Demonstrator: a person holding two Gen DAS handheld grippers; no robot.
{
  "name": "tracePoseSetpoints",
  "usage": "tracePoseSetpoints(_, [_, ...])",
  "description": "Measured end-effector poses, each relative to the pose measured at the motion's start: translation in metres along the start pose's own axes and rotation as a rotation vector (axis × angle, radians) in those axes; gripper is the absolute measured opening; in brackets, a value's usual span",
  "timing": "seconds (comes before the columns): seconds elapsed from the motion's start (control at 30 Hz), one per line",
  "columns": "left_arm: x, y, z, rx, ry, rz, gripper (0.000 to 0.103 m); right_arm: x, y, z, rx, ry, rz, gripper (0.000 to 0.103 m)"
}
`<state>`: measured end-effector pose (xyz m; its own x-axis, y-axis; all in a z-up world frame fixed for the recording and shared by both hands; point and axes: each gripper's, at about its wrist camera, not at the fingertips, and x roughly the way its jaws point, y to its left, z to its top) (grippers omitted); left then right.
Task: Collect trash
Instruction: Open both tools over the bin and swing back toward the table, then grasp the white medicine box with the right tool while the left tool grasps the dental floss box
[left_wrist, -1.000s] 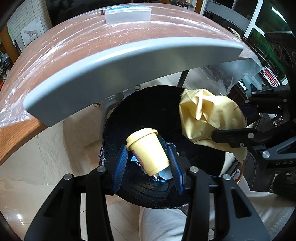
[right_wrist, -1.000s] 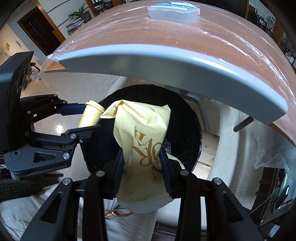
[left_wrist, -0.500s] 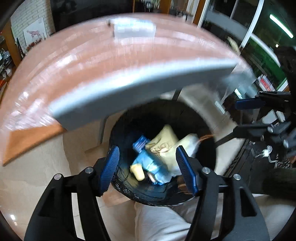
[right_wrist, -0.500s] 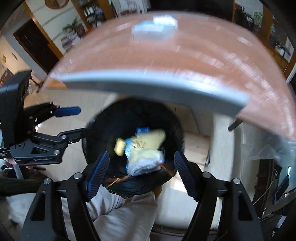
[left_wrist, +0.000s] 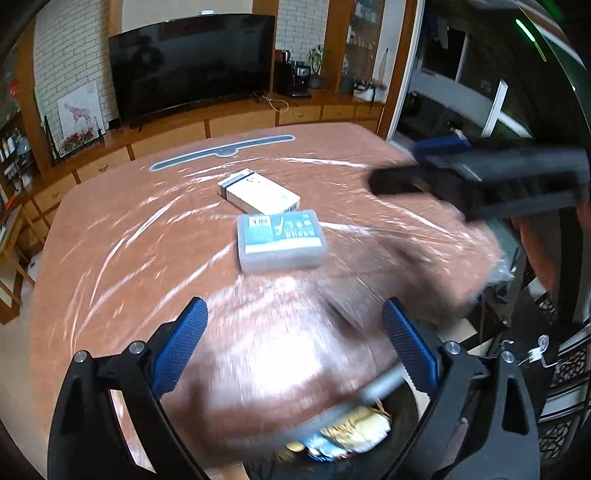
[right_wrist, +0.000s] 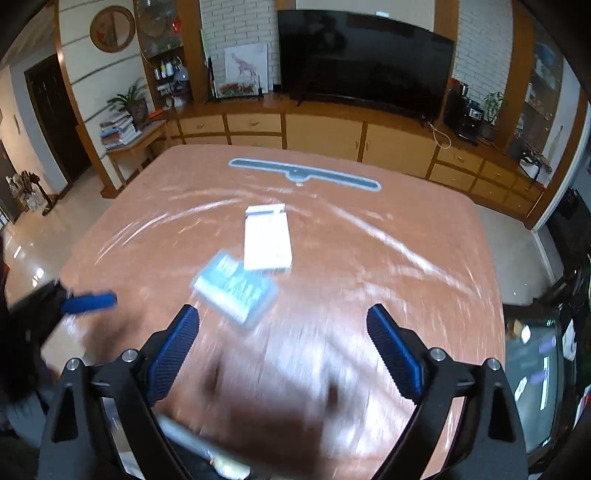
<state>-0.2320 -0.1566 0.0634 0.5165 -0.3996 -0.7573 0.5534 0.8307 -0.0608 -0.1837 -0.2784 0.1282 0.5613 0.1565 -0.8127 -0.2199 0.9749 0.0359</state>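
Note:
My left gripper (left_wrist: 293, 310) is over the near edge of the film-covered wooden table (left_wrist: 129, 240); its jaws are opening, with nothing between them. The right gripper (right_wrist: 282, 314) hovers beside it, jaws also opening and empty; it shows blurred at the upper right of the left wrist view (left_wrist: 410, 162). Below the table edge, the black bin (left_wrist: 406, 406) holds the yellow paper bag (left_wrist: 358, 428) with other trash around it. On the table lie a clear box with a blue label (left_wrist: 282, 240) (right_wrist: 236, 291) and a white carton (left_wrist: 258, 197) (right_wrist: 267, 238).
A grey strip (left_wrist: 225, 151) is set into the table's far side. Behind it stand a long wooden sideboard (right_wrist: 325, 136) and a large dark television (right_wrist: 365, 74). Glass doors (left_wrist: 461, 103) are to the right, and tiled floor (right_wrist: 44, 240) to the left.
Both grippers let go over the bin: the yellow cup and the yellow bag dropped in. Both jaws spread wide and both hands rose, so the views now face the table top.

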Motion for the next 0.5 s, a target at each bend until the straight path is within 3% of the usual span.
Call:
tracePoseSetpoints(0.1, [0.026, 0.003, 0.011, 0.009, 0.035, 0.023, 0.096, 0.038, -0.004, 0.034, -0.014, 0.063, 0.037, 0.091])
tracePoseSetpoints(0.23, [0.049, 0.009, 0.022, -0.051, 0.08, 0.01, 0.096, 0.084, 0.004, 0.063, -0.074, 0.139, 0.035, 0.09])
tracePoseSetpoints(0.5, [0.077, 0.002, 0.034, -0.012, 0.106, 0.06, 0.096, 0.132, 0.017, 0.082, -0.164, 0.228, 0.067, 0.082])
